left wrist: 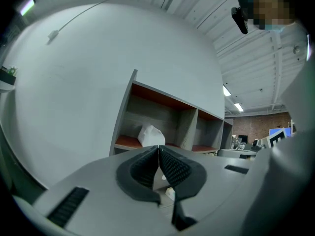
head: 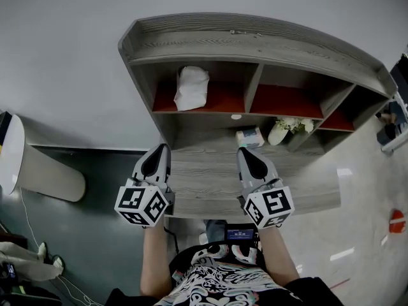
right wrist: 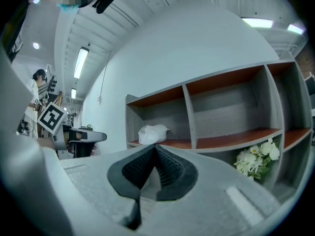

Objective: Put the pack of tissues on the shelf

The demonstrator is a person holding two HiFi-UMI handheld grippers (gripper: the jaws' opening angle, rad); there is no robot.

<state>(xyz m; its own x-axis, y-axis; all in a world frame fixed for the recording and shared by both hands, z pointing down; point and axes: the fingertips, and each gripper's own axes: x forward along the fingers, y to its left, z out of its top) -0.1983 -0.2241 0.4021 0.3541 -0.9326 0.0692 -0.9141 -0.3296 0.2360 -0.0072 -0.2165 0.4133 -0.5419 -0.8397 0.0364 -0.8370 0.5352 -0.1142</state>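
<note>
head view shows the pack of tissues [head: 250,136] lying on the grey table [head: 204,182], back under the shelf [head: 255,43] and just beside a white vase of flowers [head: 292,125]. by my reading it is not yet on the shelf, so the main step is undone. the left compartment holds a crumpled white bag [head: 191,87]; the middle compartment looks bare, and the right one is partly hidden.

both tools hover over the front part of the table, well apart from the pack. the left tool [head: 162,148] has its jaws pressed together with nothing between them, as the left gripper view confirms. the right tool [head: 245,150] is likewise closed and empty in the right gripper view, and it is the nearer of the two to the pack.

what is left, judging from this: spread a tool, reach in to the pack, pinch it, lift it and set it in a free compartment.
</note>
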